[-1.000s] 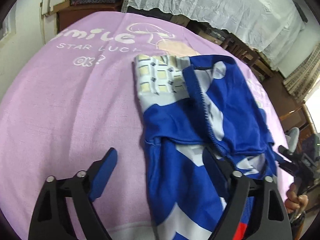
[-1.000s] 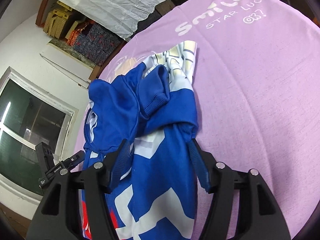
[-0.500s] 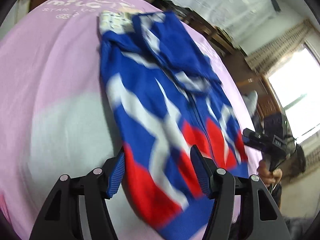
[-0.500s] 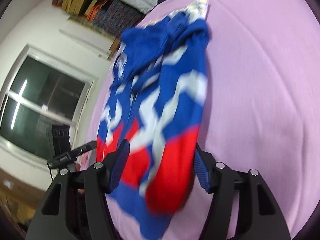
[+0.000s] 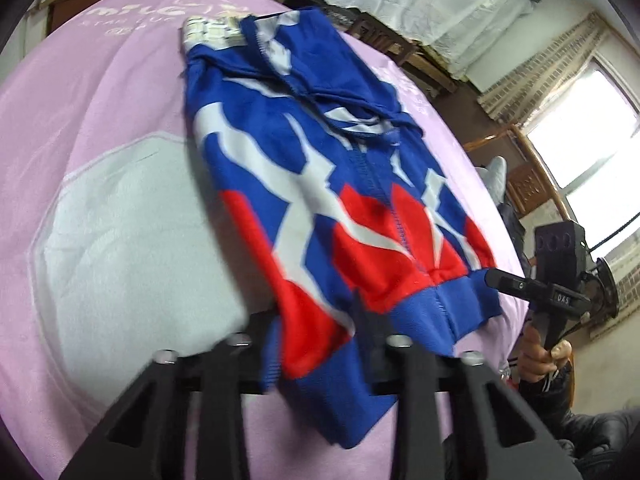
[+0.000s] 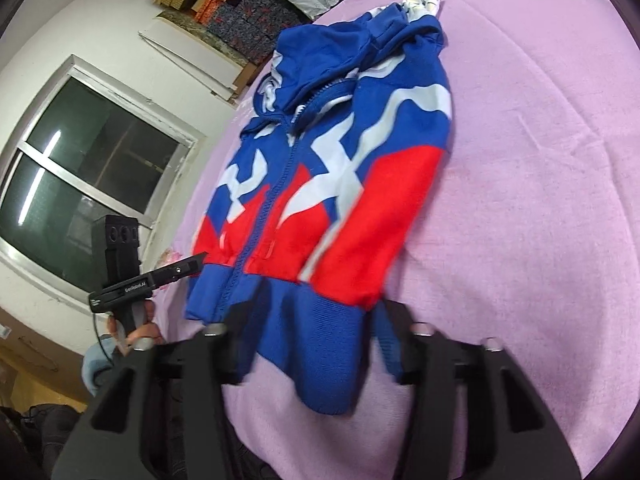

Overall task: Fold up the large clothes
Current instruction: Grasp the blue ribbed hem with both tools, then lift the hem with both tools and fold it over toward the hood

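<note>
Fingers of left gripper (image 5: 316, 344) and right gripper (image 6: 308, 340) straddle jacket (image 5: 320, 184) hem, grip unclear; lift both corners evenly toward blanket's (image 5: 100, 208) far edge.

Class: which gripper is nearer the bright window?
Right. The right gripper sits at the hem corner of the jacket on the side of the bright window. The left gripper straddles the hem's opposite end, farther away.
</note>
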Available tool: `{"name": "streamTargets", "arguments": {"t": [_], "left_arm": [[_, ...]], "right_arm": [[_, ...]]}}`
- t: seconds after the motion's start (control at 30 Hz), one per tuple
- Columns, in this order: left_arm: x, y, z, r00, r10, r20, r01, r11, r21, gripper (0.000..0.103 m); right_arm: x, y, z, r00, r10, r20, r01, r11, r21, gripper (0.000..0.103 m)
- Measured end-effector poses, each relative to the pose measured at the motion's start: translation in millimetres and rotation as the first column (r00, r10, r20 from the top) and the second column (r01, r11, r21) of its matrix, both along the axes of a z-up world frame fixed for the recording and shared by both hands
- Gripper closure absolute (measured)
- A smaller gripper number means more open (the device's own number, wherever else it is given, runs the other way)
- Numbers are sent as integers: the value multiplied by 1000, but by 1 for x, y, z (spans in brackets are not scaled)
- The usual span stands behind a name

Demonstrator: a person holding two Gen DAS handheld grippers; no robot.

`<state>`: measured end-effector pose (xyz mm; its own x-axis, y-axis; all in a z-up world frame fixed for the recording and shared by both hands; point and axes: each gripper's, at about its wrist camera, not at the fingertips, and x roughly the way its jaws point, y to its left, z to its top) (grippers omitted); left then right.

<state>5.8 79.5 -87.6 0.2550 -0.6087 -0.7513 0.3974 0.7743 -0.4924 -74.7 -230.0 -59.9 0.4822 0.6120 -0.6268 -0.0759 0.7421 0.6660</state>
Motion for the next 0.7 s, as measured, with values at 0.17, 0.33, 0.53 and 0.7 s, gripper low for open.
{"name": "streamTargets", "arguments": {"t": [0.17, 0.33, 0.53, 0.7], "left_arm": [[-7, 7, -3, 1000, 13, -23, -13, 1000, -27, 86], [-9, -4, -2, 1000, 0, -2, 0, 999, -39, 77], [-8, -1, 4, 999, 34, 28, -33, 999, -24, 90], [-9, 2, 35, 992, 41, 120, -38, 999, -28, 90]], "right_arm": [[-7, -8, -3, 1000, -7, 4, 7, 1000, 23, 71], [-6, -4, -3, 1000, 2, 21, -3, 1000, 17, 73], [-12, -12, 2, 998, -44, 52, 40, 996, 78, 78], [-7, -18, 20, 994, -51, 101, 38, 991, 128, 79]]}}
